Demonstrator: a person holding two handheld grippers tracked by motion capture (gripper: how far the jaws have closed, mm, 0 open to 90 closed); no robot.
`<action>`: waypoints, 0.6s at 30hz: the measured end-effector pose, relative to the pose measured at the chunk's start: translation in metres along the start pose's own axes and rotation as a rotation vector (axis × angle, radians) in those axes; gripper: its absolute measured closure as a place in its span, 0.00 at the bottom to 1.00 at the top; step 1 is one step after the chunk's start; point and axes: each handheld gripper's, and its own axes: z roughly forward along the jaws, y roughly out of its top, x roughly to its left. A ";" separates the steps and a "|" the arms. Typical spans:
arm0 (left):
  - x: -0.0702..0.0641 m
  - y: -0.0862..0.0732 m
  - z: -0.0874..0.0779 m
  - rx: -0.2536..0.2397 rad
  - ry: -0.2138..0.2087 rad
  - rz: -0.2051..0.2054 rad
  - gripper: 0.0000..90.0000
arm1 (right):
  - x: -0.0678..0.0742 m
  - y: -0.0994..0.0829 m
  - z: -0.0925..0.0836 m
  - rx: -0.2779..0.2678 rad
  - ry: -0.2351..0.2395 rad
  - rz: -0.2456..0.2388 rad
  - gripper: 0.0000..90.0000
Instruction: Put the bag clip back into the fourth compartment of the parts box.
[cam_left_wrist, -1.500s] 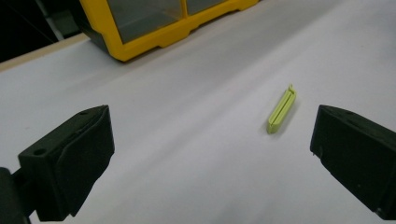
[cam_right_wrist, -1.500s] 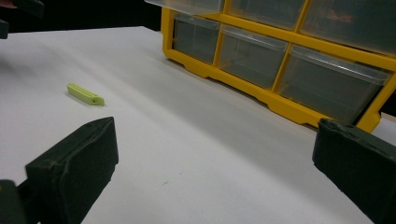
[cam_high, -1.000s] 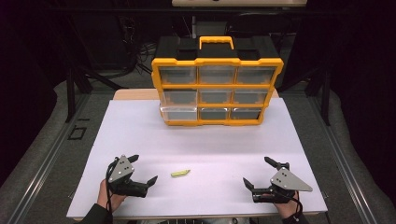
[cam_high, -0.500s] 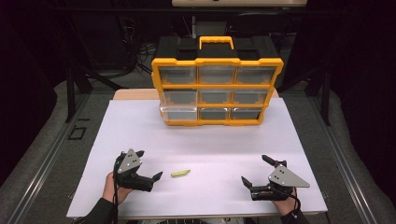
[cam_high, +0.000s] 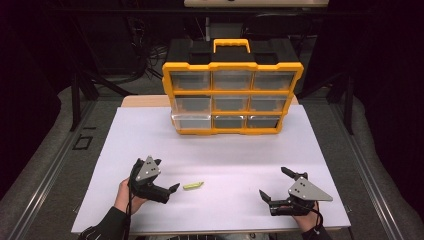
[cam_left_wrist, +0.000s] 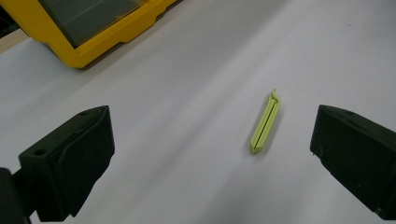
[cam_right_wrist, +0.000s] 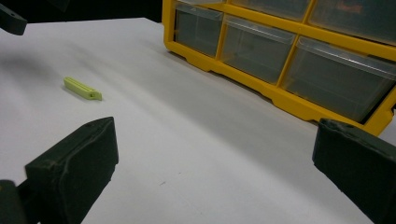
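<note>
Left gripper (cam_high: 167, 192): held low over the white sheet near the table's 7 o'clock edge, jaws spread wide and holding nothing; its tips point toward 3 o'clock.
Yellow-green clip (cam_high: 193, 185): a slim plastic strip lying flat on the white sheet (cam_high: 230, 150), just beside the left gripper's tips at their 3 o'clock, not touched. In the left gripper view the yellow-green clip (cam_left_wrist: 265, 122) lies between the two jaws but closer to the right-hand one.
Right gripper (cam_high: 272, 187): near the table's 5 o'clock edge, jaws wide apart and empty, well apart from the clip.
Risk, off-centre grasp: since the clip sits nearer one jaw, that jaw would probably meet it first and push it sideways across the smooth sheet.
Risk, thin flat part: the strip lies low, so jaws closing too high could likely slip over it or flick it away.
Yellow drawer organiser (cam_high: 232, 87): stands upright at 12 o'clock, nine clear drawers in three rows.
Bottom-left drawer (cam_high: 191, 120): appears to jut out slightly.
Drawer contents: cannot be made out through the fronts.
</note>
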 end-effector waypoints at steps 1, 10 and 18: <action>-0.001 0.002 0.001 0.006 0.001 0.016 0.00 | 0.000 0.000 0.000 -0.002 -0.002 -0.002 0.00; -0.002 0.013 0.006 0.025 -0.026 0.055 0.00 | 0.000 0.000 0.000 0.002 -0.004 0.005 0.00; -0.007 0.022 0.016 0.063 -0.037 0.107 0.00 | -0.001 -0.001 0.004 0.014 0.007 -0.003 0.00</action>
